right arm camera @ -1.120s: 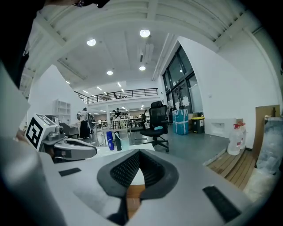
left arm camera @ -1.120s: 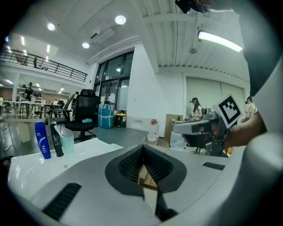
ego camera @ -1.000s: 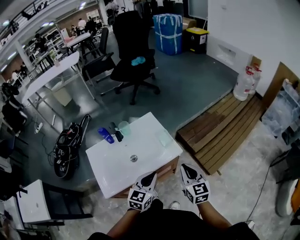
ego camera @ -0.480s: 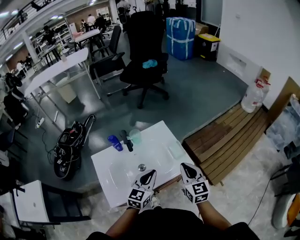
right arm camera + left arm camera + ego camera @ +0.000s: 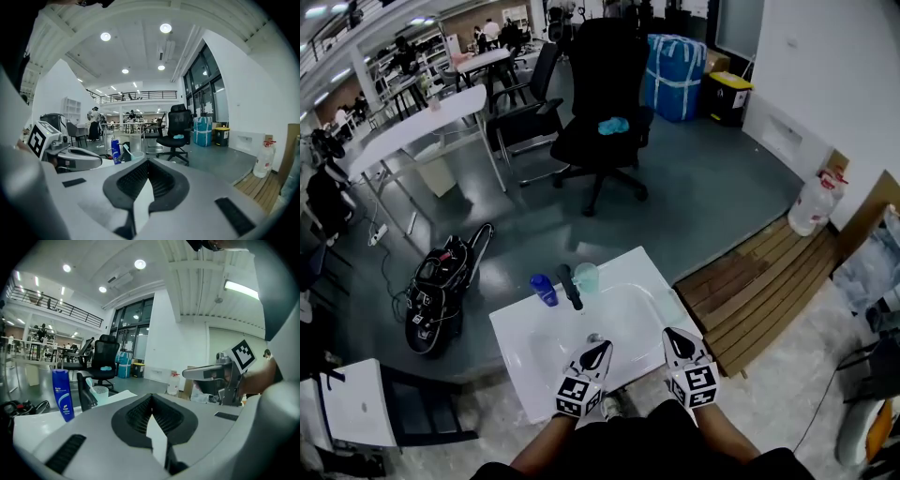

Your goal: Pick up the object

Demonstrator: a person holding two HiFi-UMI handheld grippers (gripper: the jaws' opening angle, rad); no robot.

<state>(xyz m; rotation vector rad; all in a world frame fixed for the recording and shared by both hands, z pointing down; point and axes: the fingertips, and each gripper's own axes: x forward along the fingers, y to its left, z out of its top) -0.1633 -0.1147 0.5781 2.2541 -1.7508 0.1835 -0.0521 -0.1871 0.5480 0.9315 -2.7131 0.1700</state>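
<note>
Past my left gripper (image 5: 600,349) and right gripper (image 5: 671,336) the white sink (image 5: 530,337) lies open. At its far rim a blue bottle (image 5: 544,290), black tap (image 5: 570,286) and pale cup (image 5: 586,277) stand close together, barring the way.

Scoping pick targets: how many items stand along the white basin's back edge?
3, left to right: blue bottle, black object, pale green cup. Others may be hidden.

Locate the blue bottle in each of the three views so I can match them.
Head view: bottle upright at the far edge of the white sink, left of centre.
Left gripper view: bottle far left, large and near.
Right gripper view: bottle left of centre, small.
Shared landmark: black chair behind the bottle.
</note>
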